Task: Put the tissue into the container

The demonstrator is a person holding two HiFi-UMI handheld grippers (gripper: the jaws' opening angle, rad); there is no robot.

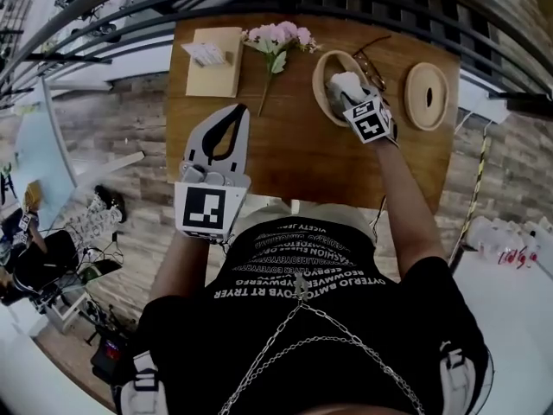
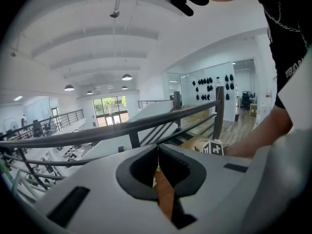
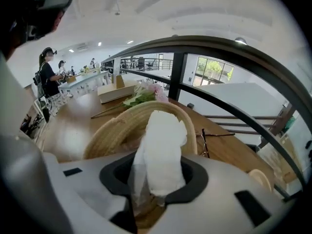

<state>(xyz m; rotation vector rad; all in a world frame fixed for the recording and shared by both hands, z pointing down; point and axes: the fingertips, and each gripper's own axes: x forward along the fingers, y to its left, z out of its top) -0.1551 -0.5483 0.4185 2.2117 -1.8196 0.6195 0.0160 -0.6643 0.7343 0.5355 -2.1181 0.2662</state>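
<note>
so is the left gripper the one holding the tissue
No, the left gripper has its jaws shut together with nothing between them, while the tissue is clamped in the right gripper at the woven container.

1. In the head view, the right hand-held gripper [image 1: 354, 100] covered the near rim of the container [image 1: 321, 80], and the lower end of the tissue [image 1: 346, 82] was lost behind it.
2. In the right gripper view, that gripper's own body hid the container's near wall and all but an edge of the round lid [image 3: 262, 178].
3. The left hand-held gripper [image 2: 158, 152] filled its own view. Only a sliver of table [image 2: 165, 196] showed behind its jaws.
4. The person's torso [image 1: 298, 258] cut off the table's near edge in the head view.
5. Print on the tissue box [image 1: 214, 63] was too small to read.
</note>
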